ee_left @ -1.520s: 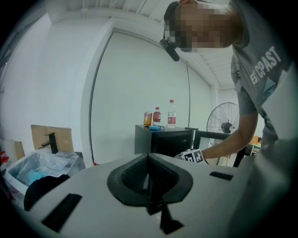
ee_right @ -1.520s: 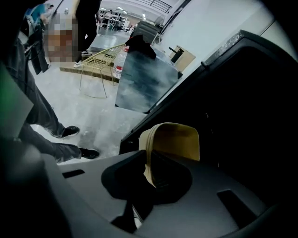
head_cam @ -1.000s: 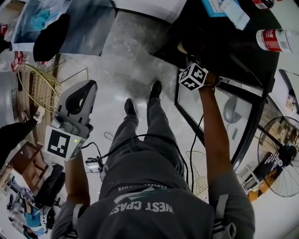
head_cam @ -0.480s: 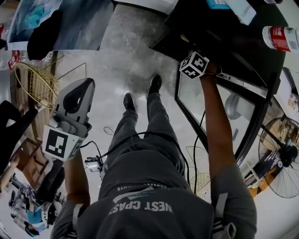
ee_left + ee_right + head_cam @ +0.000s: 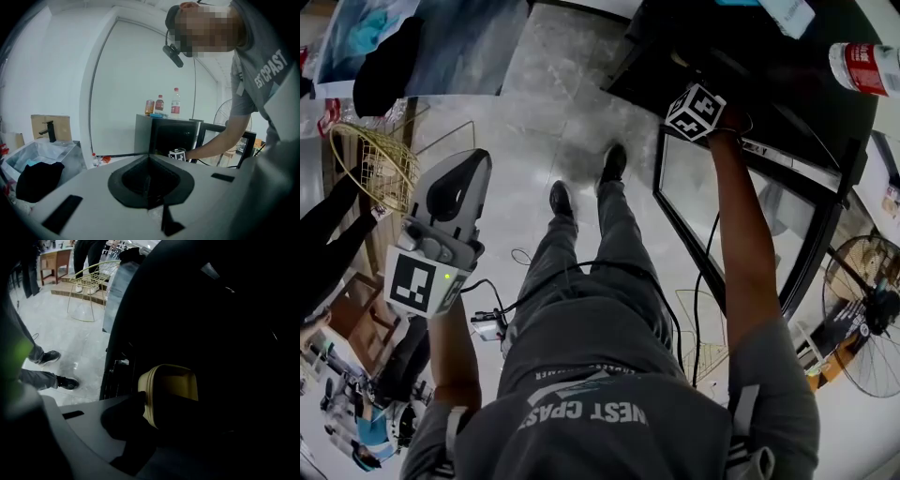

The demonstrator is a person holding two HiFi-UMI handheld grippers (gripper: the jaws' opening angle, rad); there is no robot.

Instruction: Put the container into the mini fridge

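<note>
My right gripper point(image 5: 168, 414) is shut on a pale yellow container point(image 5: 172, 386) and holds it inside the dark mini fridge point(image 5: 220, 324). In the head view only this gripper's marker cube point(image 5: 695, 111) shows at the fridge opening point(image 5: 694, 56); the jaws and the container are hidden in there. The fridge's glass door point(image 5: 741, 211) stands open beside my right arm. My left gripper point(image 5: 457, 176) is held out at the left, well away from the fridge. Its jaws point(image 5: 149, 159) are shut with nothing in them.
Bottles point(image 5: 865, 67) stand on the fridge top. A fan point(image 5: 872, 314) is at the right beyond the door. A gold wire chair point(image 5: 380, 169) and another person's dark sleeve point(image 5: 328, 244) are at the left. A cable point(image 5: 581, 272) trails on the floor by my feet.
My right gripper has reached a little deeper into the fridge. The left gripper has stayed about where it was.
</note>
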